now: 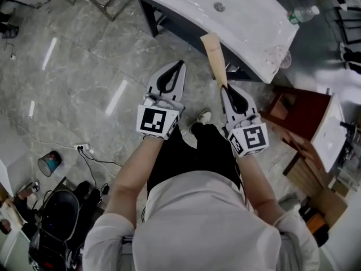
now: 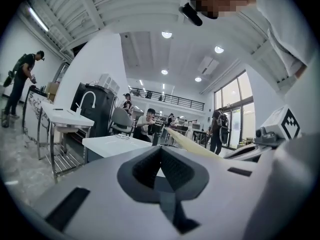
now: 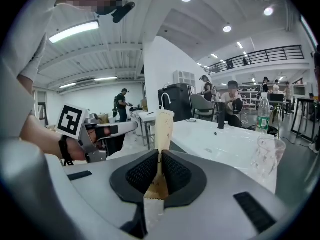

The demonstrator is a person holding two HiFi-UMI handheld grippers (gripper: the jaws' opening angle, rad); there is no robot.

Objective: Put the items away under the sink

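Right gripper (image 3: 160,153): jaws clamped on flat tan paper packet (image 1: 214,52), zigzag-cut end; upper centre of the head view.
Left gripper (image 2: 161,149): jaws together, nothing between.
Sink (image 1: 254,21): glossy white, rectangular, top of the head view.

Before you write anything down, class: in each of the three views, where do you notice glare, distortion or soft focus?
Head view: lamp glare streaks the polished floor. Left gripper view: fisheye curves the ceiling, the corners go black, and the left tongs look slightly soft. Right gripper view: same bending; the paper bag in the right tongs is sharp.
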